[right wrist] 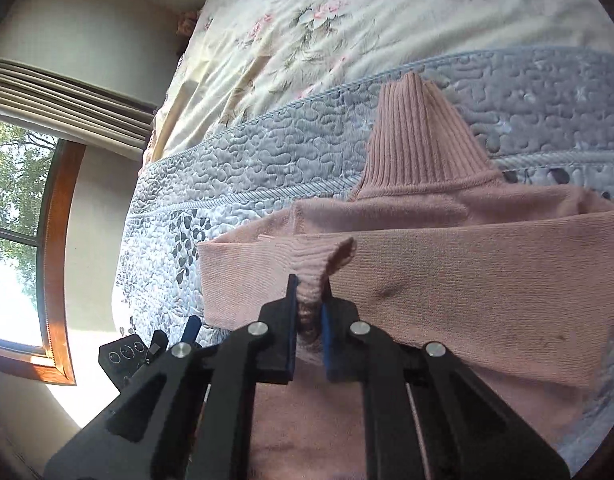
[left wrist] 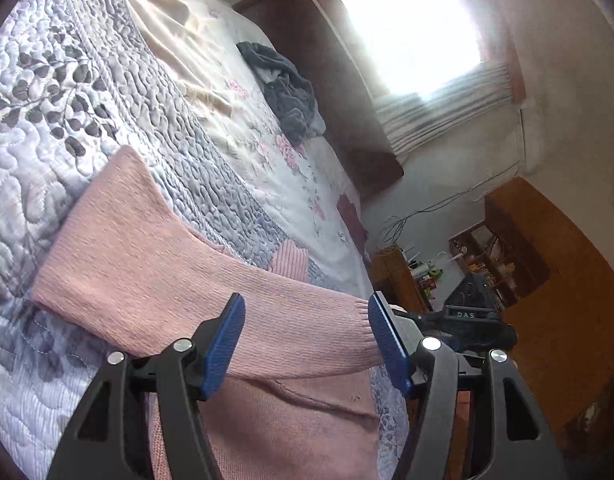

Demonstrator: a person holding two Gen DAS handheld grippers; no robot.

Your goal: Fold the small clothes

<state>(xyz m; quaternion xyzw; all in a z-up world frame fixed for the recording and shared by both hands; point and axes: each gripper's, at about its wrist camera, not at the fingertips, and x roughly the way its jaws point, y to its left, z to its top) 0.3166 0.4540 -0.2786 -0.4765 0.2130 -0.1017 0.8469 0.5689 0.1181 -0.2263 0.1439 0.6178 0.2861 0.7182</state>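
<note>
Pink knit sweater (right wrist: 447, 280) has one sleeve (left wrist: 179, 280) folded across; your right tongs (right wrist: 309, 312) clamp a cuff, left tongs (left wrist: 307, 344) gape apart (body still unfolded, grey garment (left wrist: 283, 88) at 12 o'clock waits).

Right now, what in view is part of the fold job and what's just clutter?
In the job:
- pink sweater, sleeve folded across the body
- right gripper, shut on the sleeve cuff
- left gripper, open over the sleeve

Lying about:
- dark grey garment, crumpled further up the bed
- quilted bedspread
- floral sheet
- cluttered shelves
</note>
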